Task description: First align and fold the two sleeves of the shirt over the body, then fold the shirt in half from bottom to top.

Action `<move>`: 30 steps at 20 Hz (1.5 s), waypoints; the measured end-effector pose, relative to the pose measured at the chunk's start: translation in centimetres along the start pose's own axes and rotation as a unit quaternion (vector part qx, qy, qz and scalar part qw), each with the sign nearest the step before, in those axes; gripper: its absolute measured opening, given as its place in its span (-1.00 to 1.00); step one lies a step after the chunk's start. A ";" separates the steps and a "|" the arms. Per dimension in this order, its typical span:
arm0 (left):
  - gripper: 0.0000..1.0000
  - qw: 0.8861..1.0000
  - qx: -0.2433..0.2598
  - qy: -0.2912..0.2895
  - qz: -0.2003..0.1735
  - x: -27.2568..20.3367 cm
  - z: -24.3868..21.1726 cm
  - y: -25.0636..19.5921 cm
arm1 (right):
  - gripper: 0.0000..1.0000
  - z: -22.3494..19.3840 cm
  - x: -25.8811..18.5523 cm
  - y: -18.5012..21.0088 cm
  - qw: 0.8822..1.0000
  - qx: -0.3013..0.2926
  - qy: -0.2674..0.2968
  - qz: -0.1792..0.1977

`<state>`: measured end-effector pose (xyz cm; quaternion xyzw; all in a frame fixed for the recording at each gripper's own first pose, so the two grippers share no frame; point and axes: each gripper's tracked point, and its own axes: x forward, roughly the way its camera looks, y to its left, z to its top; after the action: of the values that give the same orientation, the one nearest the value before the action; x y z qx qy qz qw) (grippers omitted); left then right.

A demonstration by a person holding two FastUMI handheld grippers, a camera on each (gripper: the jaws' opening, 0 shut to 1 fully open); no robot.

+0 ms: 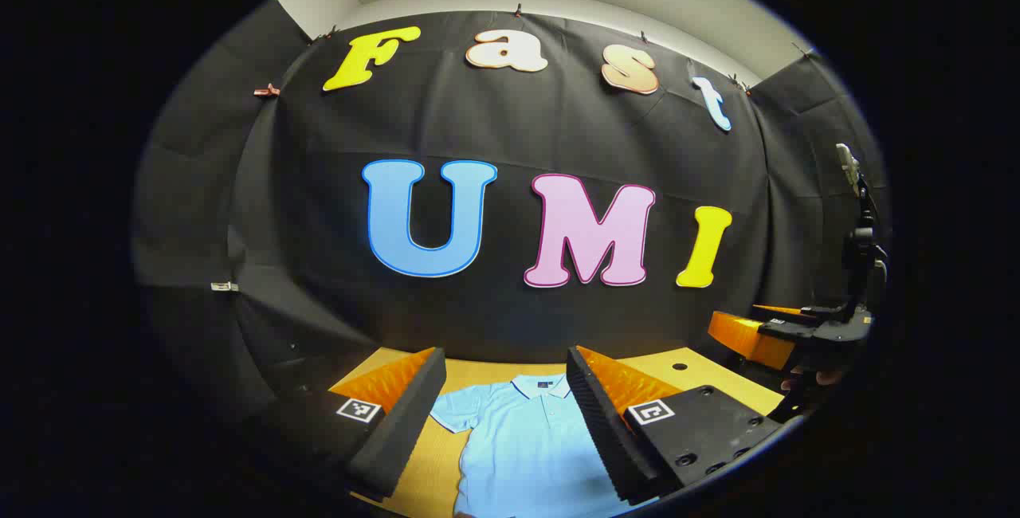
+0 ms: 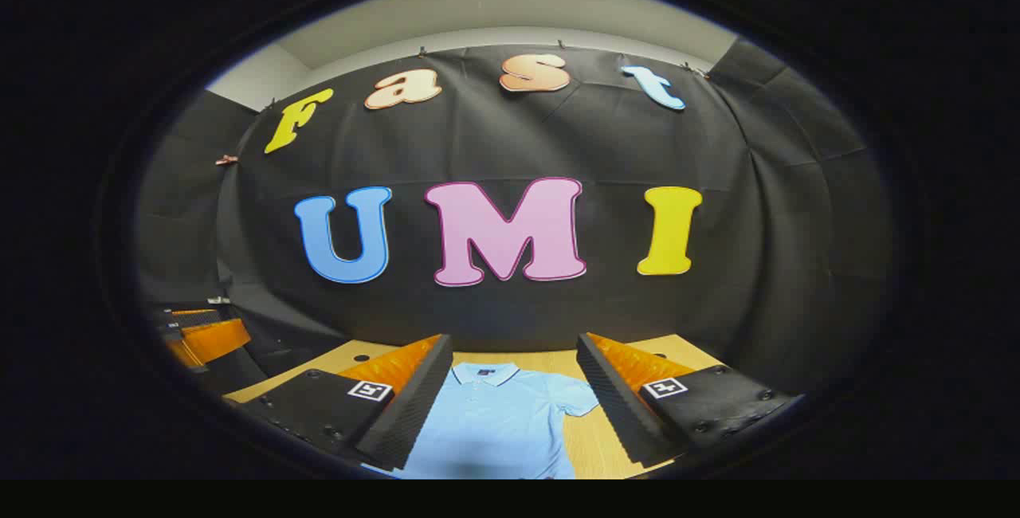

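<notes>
A light blue polo shirt (image 1: pixel 522 438) lies flat on the wooden table (image 1: pixel 701 378), collar toward the far wall. One short sleeve (image 1: pixel 450 414) is spread out to the side. My left gripper (image 1: pixel 505 360) hovers above the shirt, open, with nothing between its fingers. Off to the far right a hand holds the right gripper (image 1: pixel 761 331) above the table's edge. In the right gripper view the shirt (image 2: pixel 498 422) lies under my right gripper (image 2: pixel 514 345), which is open and empty too. The other sleeve (image 2: pixel 578 400) is spread out. The left gripper (image 2: pixel 199 333) shows at the far left.
The black cloth wall (image 1: pixel 510 135) closes the booth just behind the table (image 2: pixel 602 438). Small round holes (image 1: pixel 679 366) mark the tabletop near its far corners. Bare wood lies on both sides of the shirt.
</notes>
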<state>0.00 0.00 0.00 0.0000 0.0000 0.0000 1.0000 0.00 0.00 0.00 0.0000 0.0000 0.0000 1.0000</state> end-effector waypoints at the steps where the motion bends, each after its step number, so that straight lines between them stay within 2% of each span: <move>1: 0.94 1.000 0.000 0.001 -0.002 0.0 -0.1 -0.1 | 0.96 0.1 0.0 -0.1 1.000 0.001 0.000 -0.002; 14: 0.94 1.000 -0.003 -0.001 -0.008 1.0 0.1 0.1 | 0.95 -0.1 0.0 -0.3 1.000 -0.001 0.001 -0.007; 22: 0.94 1.000 -0.020 0.007 -0.014 2.1 -1.0 0.4 | 0.95 -0.1 -0.2 -1.0 1.000 0.000 -0.004 -0.025; 30: 0.94 0.999 -0.013 0.017 -0.028 3.2 -1.9 -0.6 | 0.96 -1.0 -0.1 -2.4 0.999 0.003 0.004 -0.042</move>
<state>3.19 -0.59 -1.88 -0.0131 0.0172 -0.0277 0.9994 -0.15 -2.43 -0.96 0.0032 0.0039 -0.0422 0.9991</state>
